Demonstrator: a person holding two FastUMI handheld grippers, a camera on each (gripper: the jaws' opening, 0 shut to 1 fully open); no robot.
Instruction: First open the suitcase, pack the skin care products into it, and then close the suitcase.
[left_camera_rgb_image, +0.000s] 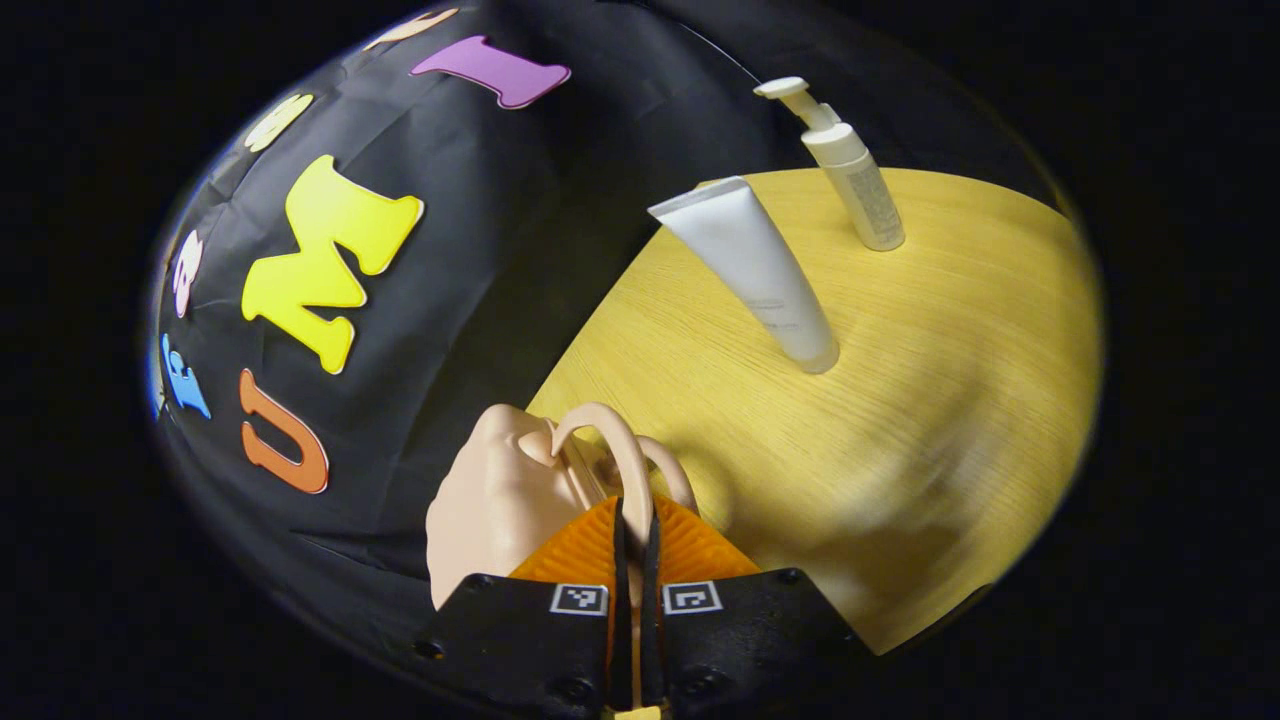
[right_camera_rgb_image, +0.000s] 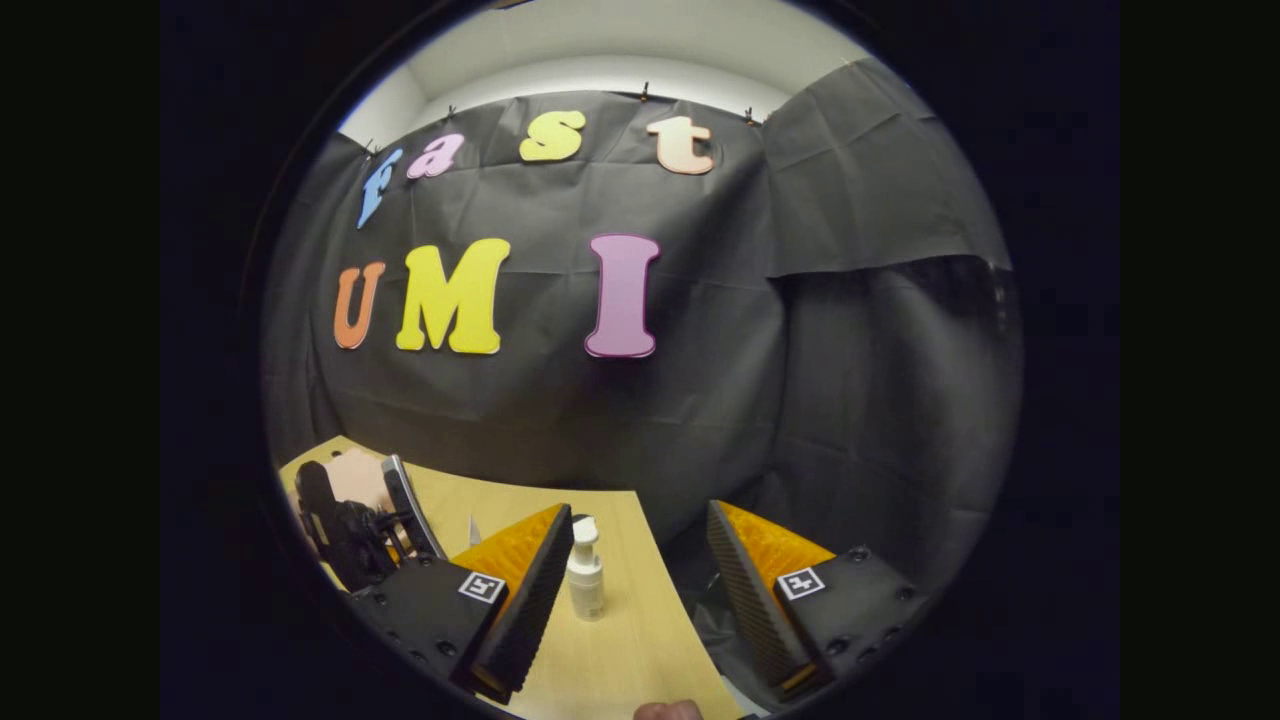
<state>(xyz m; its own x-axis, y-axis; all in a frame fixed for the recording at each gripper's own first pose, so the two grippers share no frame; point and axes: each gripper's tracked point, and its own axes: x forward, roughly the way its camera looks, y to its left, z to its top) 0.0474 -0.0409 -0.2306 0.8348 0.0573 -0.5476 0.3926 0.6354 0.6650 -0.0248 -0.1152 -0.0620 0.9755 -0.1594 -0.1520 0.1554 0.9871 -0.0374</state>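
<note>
My left gripper (left_camera_rgb_image: 636, 520) is shut on the curved handle (left_camera_rgb_image: 600, 418) of a small peach suitcase (left_camera_rgb_image: 480, 500), which hangs over the table's edge against the black cloth. A white tube (left_camera_rgb_image: 752, 268) stands on its cap on the wooden table (left_camera_rgb_image: 930, 400), and a white pump bottle (left_camera_rgb_image: 850, 170) stands farther back. In the right gripper view, my right gripper (right_camera_rgb_image: 640, 520) is open above the table's corner. The pump bottle (right_camera_rgb_image: 585, 575) stands just beyond its left finger. The left gripper (right_camera_rgb_image: 350, 535) shows at the far left by the suitcase (right_camera_rgb_image: 352, 475).
The table (right_camera_rgb_image: 610, 660) ends in a corner under my right gripper, with black cloth beyond it on the far and right sides. A fingertip (right_camera_rgb_image: 668, 711) shows at the bottom edge of the right gripper view.
</note>
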